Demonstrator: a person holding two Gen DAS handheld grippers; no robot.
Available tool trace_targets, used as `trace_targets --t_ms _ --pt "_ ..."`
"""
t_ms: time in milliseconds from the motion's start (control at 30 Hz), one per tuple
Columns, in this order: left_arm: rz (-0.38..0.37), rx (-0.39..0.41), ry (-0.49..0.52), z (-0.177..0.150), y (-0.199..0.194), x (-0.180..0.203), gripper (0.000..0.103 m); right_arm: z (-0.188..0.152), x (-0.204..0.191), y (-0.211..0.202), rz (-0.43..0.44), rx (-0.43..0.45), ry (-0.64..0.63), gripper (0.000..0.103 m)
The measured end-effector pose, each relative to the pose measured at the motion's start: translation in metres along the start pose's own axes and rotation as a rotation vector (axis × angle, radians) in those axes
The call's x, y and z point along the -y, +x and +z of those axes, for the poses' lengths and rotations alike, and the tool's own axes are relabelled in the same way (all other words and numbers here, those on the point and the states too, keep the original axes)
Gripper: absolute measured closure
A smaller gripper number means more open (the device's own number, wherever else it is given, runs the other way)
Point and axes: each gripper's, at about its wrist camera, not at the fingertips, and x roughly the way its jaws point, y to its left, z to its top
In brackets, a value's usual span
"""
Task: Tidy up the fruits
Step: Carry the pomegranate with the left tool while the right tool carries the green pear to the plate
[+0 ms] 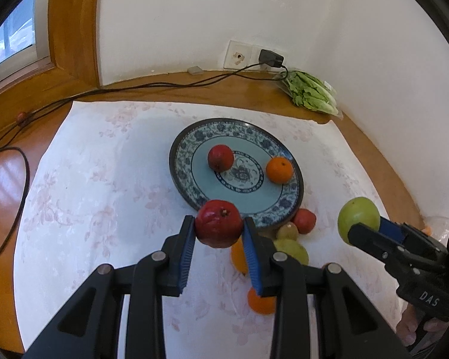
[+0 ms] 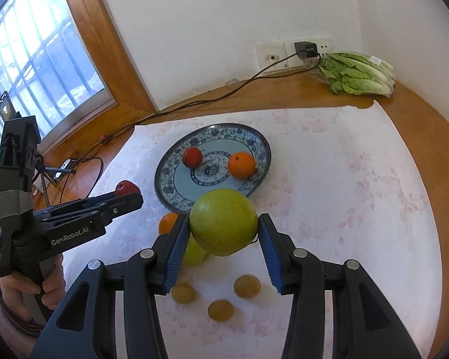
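Note:
My left gripper (image 1: 219, 224) is shut on a red apple (image 1: 219, 223) and holds it above the near rim of the blue patterned plate (image 1: 188, 146). My right gripper (image 2: 223, 224) is shut on a green apple (image 2: 223, 221), held in the air near the plate (image 2: 170, 188). A red apple (image 1: 220, 157) and an orange (image 1: 279, 170) lie on the plate. Loose on the cloth below are a red apple (image 1: 305, 220), a green apple (image 1: 293, 249), two oranges (image 1: 238, 255) and several brown kiwis (image 2: 247, 286).
A white floral cloth (image 1: 104, 194) covers the wooden table (image 1: 3, 185). A bag of lettuce (image 1: 312, 92) lies at the back right by the wall socket (image 1: 245, 55). A black cable (image 1: 134, 88) runs along the back and left. A window (image 2: 30, 68) is at the left.

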Motion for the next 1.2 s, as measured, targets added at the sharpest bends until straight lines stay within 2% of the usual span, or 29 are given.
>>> trace_targets --t_ms 200,400,567,900,1200 --pt "-0.008 -0.018 0.006 0.015 0.017 0.001 0.070 0.013 -0.002 0.013 0.006 -0.011 -0.021 0.055" --pt "-0.007 -0.034 0.026 0.025 0.037 0.004 0.070 0.022 0.002 0.033 0.033 -0.042 0.015 0.055" --pt "-0.012 -0.052 0.019 0.030 0.053 0.001 0.070 0.024 0.005 0.051 0.031 -0.086 0.028 0.055" --pt "-0.010 -0.081 0.048 0.033 0.076 0.003 0.070 0.029 0.008 0.069 0.027 -0.111 0.051 0.055" --pt "0.021 -0.061 0.062 0.043 0.087 0.000 0.070 0.035 0.004 0.081 0.025 -0.117 0.035 0.055"
